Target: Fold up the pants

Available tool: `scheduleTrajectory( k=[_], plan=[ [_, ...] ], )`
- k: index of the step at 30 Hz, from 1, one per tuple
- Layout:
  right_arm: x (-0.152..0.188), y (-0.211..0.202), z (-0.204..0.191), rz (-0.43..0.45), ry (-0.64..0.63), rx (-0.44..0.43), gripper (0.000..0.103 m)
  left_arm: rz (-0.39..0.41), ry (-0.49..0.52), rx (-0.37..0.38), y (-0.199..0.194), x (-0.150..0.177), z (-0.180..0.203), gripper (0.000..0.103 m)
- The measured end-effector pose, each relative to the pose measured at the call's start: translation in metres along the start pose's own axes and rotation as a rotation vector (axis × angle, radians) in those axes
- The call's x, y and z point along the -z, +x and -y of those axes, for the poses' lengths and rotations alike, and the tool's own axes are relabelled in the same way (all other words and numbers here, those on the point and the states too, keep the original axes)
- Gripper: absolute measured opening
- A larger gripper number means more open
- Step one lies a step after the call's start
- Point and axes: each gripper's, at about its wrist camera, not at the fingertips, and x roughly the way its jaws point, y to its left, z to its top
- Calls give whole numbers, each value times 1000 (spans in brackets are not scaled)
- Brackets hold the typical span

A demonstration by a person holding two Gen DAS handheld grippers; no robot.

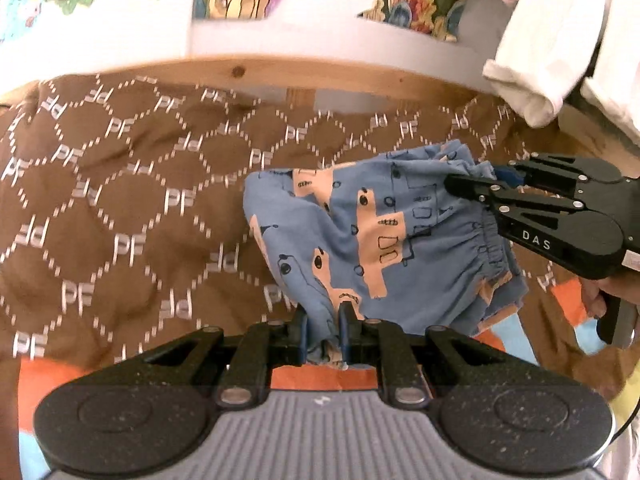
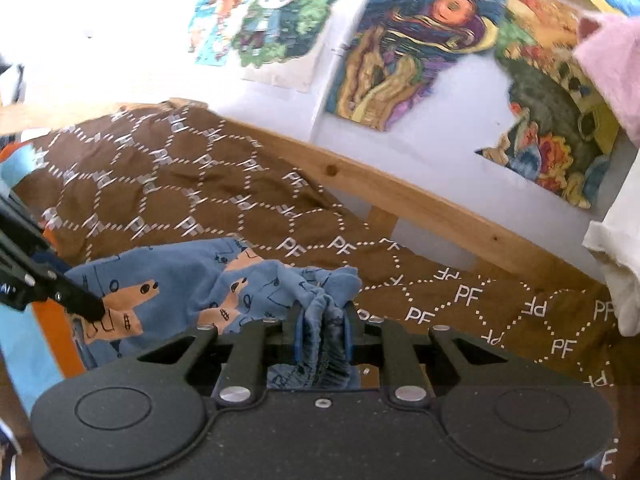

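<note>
A: Surface is a brown quilted bedspread [image 1: 120,200], white dotted diamond grid with "PF" marks. Wooden bed rail [image 1: 280,76] runs along the far edge, white wall behind it with colourful drawings [image 2: 404,48] stuck on.

B: Pants location?

A: Blue pants [image 1: 380,232] with a peach vehicle print, bunched on the bedspread right of centre, held between both tools. Left gripper [image 1: 324,332] is pinching a fold of the blue fabric at the near edge. Right gripper [image 2: 322,336] is clamped on the gathered elastic waistband; cloth fills the gap between its fingers.

B: Differences between cams?

A: Left wrist view shows the right gripper [image 1: 486,182] from the side, at the far right end of the waistband, body marked "DAS", with a bit of the person's hand on the handle. It also shows orange and light-blue fabric [image 1: 320,378] under the near edge of the bedspread. Right wrist view shows the left gripper's [image 2: 96,308] fingertips on a peach patch at the left, more of the wall art, and a pink cloth [image 2: 612,64] at top right.

B: Anything else?

A: White cloth [image 1: 552,52] hanging at the far right, seen in both. Containers: can't see any.
</note>
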Motion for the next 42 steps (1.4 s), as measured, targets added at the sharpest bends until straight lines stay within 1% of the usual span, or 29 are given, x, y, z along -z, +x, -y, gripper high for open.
scheduleTrajectory(
  k=[2,5,9,10,12,14,17,22,25,26,27,28,29,30,31,33,34,36,38,42],
  plan=[
    [-5,11,9,-8,21,3,19,16,0,-8,10,-7,-3,17],
    [-5,29,19,-33,38,4,20,8,1,-12,28,-11,-9,17],
    [10,56,28,-119,99,-19,20,-51,-19,10,57,1,-19,17],
    [15,61,31,-143,124,-24,20,-72,-19,2,63,5,-19,17],
    [24,69,38,-170,167,-30,22,-87,-23,-11,69,12,-21,18],
    [29,70,43,-176,202,-35,25,-89,-33,-7,69,16,-24,21],
    [33,69,45,-173,211,-24,33,-98,-40,-9,70,16,-28,25],
    [34,68,47,-171,220,-17,34,-102,-43,-18,68,18,-29,28],
    [33,68,47,-171,214,-8,38,-99,-33,-29,67,18,-28,32],
    [33,68,47,-172,213,-3,42,-99,-30,-30,67,18,-28,36],
    [33,67,47,-173,214,3,48,-97,-29,-32,66,18,-28,43],
    [34,67,48,-174,218,9,51,-91,-34,-35,65,19,-29,48],
    [35,66,49,-175,224,12,61,-84,-41,-37,63,19,-30,58],
    [36,66,49,-176,231,15,69,-77,-52,-38,61,20,-32,65],
    [37,65,50,-173,241,18,72,-72,-66,-40,59,20,-34,69],
    [39,61,51,-169,258,26,81,-61,-93,-40,55,19,-38,85],
    [40,58,51,-167,266,32,85,-52,-104,-42,52,19,-39,89],
    [42,50,48,-160,283,57,99,-26,-119,-60,45,21,-40,100],
    [45,38,41,-138,297,78,102,-2,-124,-93,38,23,-40,103],
    [52,11,30,-115,360,108,102,47,-115,-151,25,32,-36,103]
  ],
)
